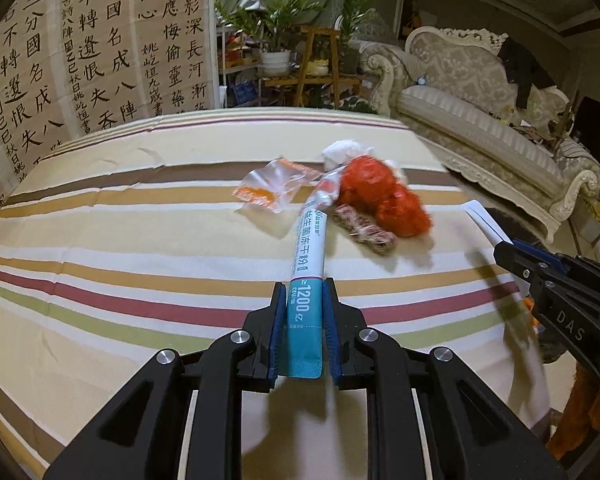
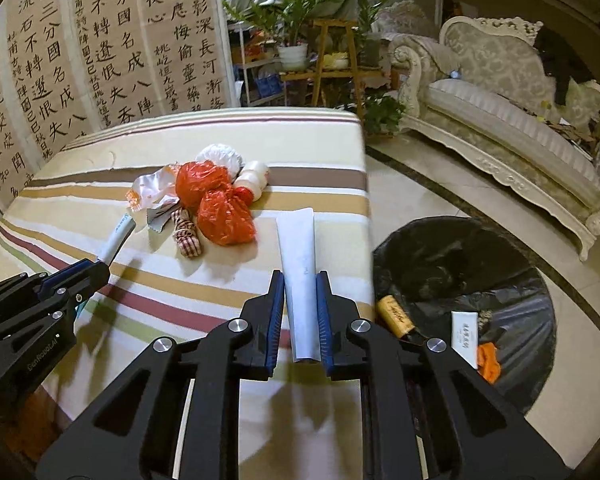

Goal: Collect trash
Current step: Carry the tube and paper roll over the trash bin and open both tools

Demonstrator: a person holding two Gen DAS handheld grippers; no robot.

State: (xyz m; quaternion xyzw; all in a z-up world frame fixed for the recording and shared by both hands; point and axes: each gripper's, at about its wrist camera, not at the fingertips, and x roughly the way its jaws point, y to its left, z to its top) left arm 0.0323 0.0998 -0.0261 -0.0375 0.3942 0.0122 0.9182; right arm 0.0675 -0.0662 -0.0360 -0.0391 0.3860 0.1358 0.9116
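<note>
My left gripper (image 1: 304, 286) is shut on a long white and teal sachet (image 1: 309, 264) and holds it above the striped table (image 1: 140, 248). My right gripper (image 2: 300, 276) is shut on a plain white tube (image 2: 299, 248), held over the table's right part. Trash lies mid-table: two red plastic bags (image 2: 216, 200), a clear orange-printed wrapper (image 1: 274, 186), a checked cloth roll (image 2: 186, 232), white tissue (image 2: 220, 156) and a tape roll (image 2: 254, 176). A black-lined bin (image 2: 464, 280) stands on the floor right of the table.
The bin holds a cork (image 2: 396, 316), a white card (image 2: 465, 334) and an orange scrap (image 2: 489, 362). A calligraphy screen (image 2: 100, 48) stands behind the table. A plant stand (image 2: 332, 52) and an ornate sofa (image 2: 512, 120) are at the back right.
</note>
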